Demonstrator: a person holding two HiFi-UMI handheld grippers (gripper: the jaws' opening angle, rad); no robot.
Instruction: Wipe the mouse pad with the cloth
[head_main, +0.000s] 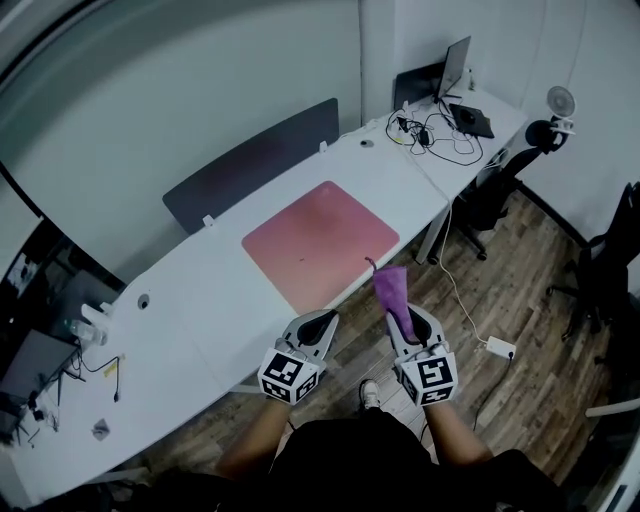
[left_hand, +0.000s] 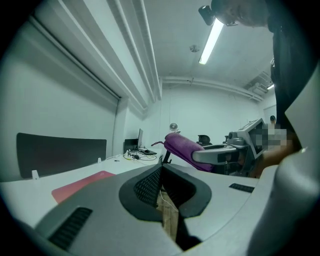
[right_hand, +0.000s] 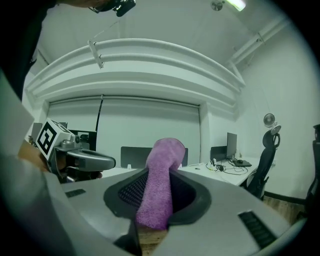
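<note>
White desk (head_main: 200, 290) runs diagonally ahead, with the pink mouse pad (head_main: 320, 245) flat on it near the front edge, its long side following the desk. Both grippers hang short of that edge, over the floor. The purple cloth (head_main: 393, 295) is pinched in the right gripper (head_main: 405, 322) and sticks forward, so the pad lies ahead and slightly left. The left gripper (head_main: 320, 320), nearer the pad's closest corner, has its jaws together on nothing. Of the 2, the right one must likely reach forward.

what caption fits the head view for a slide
Right claw holding the purple cloth, pink mouse pad ahead on the desk, left claw shut
</note>
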